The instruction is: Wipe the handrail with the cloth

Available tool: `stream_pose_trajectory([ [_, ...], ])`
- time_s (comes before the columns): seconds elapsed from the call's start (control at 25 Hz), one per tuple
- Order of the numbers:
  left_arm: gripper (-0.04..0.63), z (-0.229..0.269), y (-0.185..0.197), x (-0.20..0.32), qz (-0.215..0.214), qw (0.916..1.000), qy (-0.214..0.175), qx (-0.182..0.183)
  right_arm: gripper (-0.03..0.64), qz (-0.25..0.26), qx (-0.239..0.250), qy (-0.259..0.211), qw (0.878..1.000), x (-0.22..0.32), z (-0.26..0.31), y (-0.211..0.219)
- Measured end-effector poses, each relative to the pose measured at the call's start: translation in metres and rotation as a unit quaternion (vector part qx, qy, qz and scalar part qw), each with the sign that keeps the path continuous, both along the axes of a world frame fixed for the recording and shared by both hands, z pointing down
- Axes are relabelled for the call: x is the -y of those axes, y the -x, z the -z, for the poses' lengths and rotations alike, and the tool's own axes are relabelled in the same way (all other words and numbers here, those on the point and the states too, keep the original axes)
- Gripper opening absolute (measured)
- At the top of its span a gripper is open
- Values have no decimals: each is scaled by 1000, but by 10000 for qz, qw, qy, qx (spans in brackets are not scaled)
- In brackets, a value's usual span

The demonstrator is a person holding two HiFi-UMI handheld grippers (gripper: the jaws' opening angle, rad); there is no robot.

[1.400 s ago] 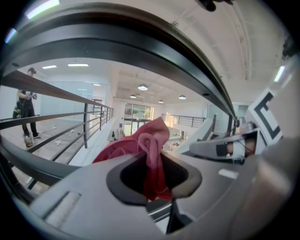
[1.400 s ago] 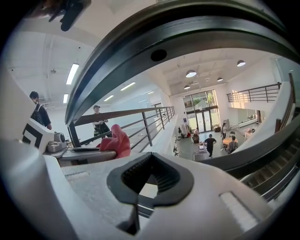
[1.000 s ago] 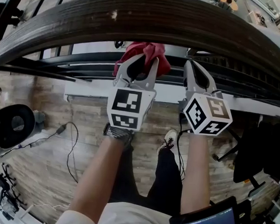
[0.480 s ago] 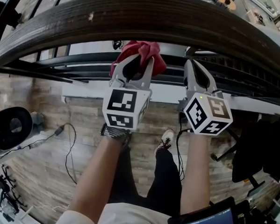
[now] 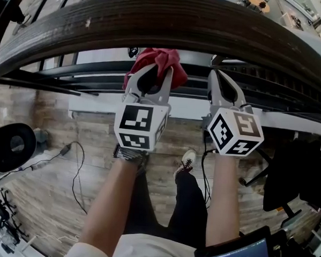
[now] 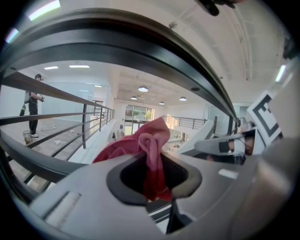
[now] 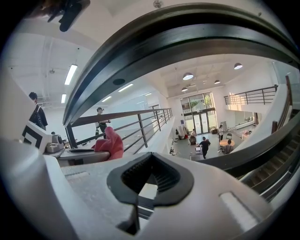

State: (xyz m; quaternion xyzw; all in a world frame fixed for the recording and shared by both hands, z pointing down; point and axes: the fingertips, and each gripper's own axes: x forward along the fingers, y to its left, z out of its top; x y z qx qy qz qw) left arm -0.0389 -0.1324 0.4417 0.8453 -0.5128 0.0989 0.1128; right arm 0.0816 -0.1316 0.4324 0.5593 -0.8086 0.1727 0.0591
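Overhead, the red cloth [image 5: 156, 61] sits bunched just below the near edge of the dark wooden handrail [image 5: 171, 18]. No view shows whether cloth and rail touch. The left gripper [image 5: 156, 75] has it pinched. Its jaws are clamped on a fold that runs down through the gap between them, and a crumpled wad sticks out past the tips. The gripper points up toward the underside of the rail.

The right gripper [image 5: 219, 79] is just beside it, at about the same height under the rail. Its jaws are together with nothing between them. Marker cubes [image 5: 140, 127] face the head camera on both grippers, with a bare forearm behind each.

Black metal bars run beneath the rail. Below: wood-plank floor [image 5: 53, 125], a shoe [image 5: 186, 161], a loose black cable [image 5: 78, 169], a round black object [image 5: 12, 144] at far left, and a small lit screen [image 5: 239, 255] at lower right. In the left gripper view, a person [image 6: 33, 105] stands far off by another railing.
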Motion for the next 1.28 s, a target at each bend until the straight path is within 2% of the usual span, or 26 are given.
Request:
stream_pose_trajectory([
  [0.52,86,0,-19,-3,53,10000,25,5,3,113,-60,55,9999,4,-2,-17],
  [0.88,86,-1,-23,1,286,9996,-82,-25,3,311,-101,96,9994,9,-4,-23],
  [1.28,86,-1,-36,1,450,9990,-38,-8,3,548,-160,69,9983,8,-9,-28],
])
